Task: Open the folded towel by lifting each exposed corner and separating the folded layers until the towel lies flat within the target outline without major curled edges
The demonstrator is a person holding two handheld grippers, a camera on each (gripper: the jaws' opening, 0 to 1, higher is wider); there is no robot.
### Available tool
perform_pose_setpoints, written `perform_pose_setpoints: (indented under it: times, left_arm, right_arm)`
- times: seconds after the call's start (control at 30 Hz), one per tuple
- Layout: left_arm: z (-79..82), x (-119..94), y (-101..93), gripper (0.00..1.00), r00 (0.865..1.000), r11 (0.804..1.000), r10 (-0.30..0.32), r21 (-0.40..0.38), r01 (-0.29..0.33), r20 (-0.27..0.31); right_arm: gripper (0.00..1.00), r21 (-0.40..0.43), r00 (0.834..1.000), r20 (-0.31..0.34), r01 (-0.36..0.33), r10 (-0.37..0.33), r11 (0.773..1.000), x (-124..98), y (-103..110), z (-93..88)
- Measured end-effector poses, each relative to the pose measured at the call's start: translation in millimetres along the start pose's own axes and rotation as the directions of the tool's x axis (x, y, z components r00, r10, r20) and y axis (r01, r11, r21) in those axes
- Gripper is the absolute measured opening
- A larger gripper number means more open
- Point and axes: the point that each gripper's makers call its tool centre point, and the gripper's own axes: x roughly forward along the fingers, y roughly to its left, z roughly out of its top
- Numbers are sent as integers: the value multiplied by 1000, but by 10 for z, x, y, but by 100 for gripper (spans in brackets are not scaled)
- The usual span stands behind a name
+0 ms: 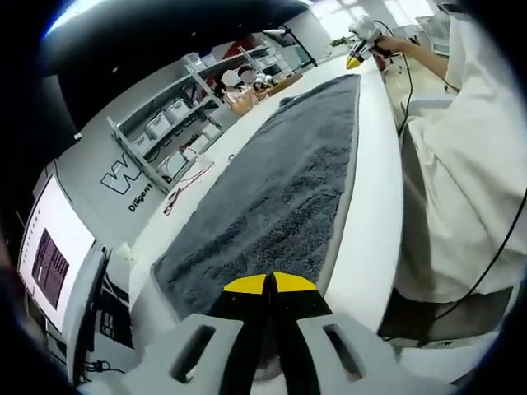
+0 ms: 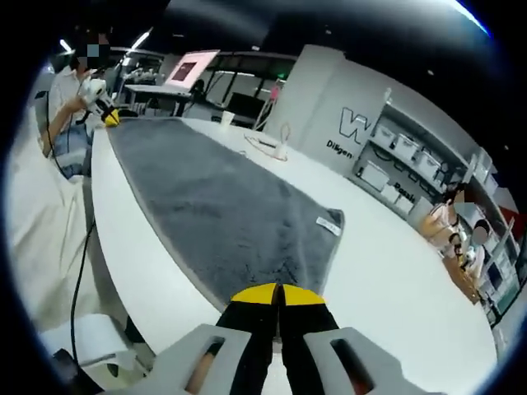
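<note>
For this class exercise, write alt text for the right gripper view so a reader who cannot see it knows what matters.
A grey towel lies spread along a white table, its near end pinched between the closed yellow-tipped jaws of the right hand-held gripper. At the far end, the left hand-held gripper meets the towel's other end. A white label sits near the towel's right corner.

The grey, fluffy towel (image 1: 280, 189) lies spread open and stretched long across the white bench (image 1: 375, 222), running straight away from the yellow-tipped fingers (image 1: 247, 285) that pinch its near edge. In the right gripper view its other end (image 2: 247, 222) sits under those fingers (image 2: 305, 295) too, with a small white label (image 2: 329, 224) up on the corner just ahead and to their right.
</note>
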Motion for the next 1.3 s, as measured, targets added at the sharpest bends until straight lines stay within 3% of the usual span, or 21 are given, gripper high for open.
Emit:
perform_pose_setpoints:
  times: [0.03,0.1,0.2,0.23,0.27,0.33,0.43,0.47,0.67,0.9,1.0,1.07,1.1,1.13,1.2,1.23,1.3]
  left_arm:
    - [68,9,5,1,1000,999,-7,54,6,19]
    - [202,15,23,1,998,996,-5,88,0,63]
    - [535,22,37,1,985,998,-18,60,8,171]
    - [576,36,42,1,985,997,-17,81,3,172]
    - [650,75,20,1,984,988,-33,156,5,176]
    - [715,127,17,1,983,991,-40,135,16,180]
    - [873,236,55,1,972,990,-52,142,20,228]
    - [944,280,73,1,963,990,-61,135,26,263]
    - [1119,400,374,1,955,993,8,109,-42,298]
    - [1303,502,603,1,941,989,63,106,-104,333]
    - [1363,566,669,1,938,988,78,102,-119,338]
    - [1393,628,792,1,940,984,117,89,-153,320]
    - [1413,636,838,1,939,981,132,90,-169,318]
    - [1476,646,922,1,933,977,151,95,-191,326]
    - [1521,658,973,1,932,976,154,95,-195,329]
    - [1585,679,1040,1,928,974,159,99,-203,336]
    - [1631,705,1082,1,926,974,157,104,-203,342]
  right_arm:
    - [0,-2,1000,9,8,-8,1000,9,-17,27]
    - [0,-14,999,24,28,-27,1000,29,-48,82]
    - [0,-72,997,62,57,-52,996,81,-67,238]
    - [0,-114,995,82,66,-57,991,95,-62,309]
    - [0,-202,992,113,82,-60,976,115,-35,419]
    - [0,-292,985,150,124,-82,948,146,-20,578]
    - [0,-289,985,168,94,-46,953,245,70,719]
    - [0,-295,983,181,93,-40,951,279,81,763]
    - [0,-372,983,184,99,-31,923,526,94,942]
    - [0,-333,957,289,117,-17,936,671,-5,1268]
    - [0,-277,936,351,119,-14,953,701,-65,1420]
    - [0,-215,932,363,84,0,973,767,-128,1486]
    - [0,-240,942,335,83,2,967,810,-154,1468]
    - [0,-289,968,251,60,15,955,900,-189,1382]
    - [0,-275,960,281,72,9,959,949,-239,1440]
    - [0,-244,947,317,32,48,969,1010,-250,1495]
    - [0,-176,953,300,11,44,984,1089,-340,1464]
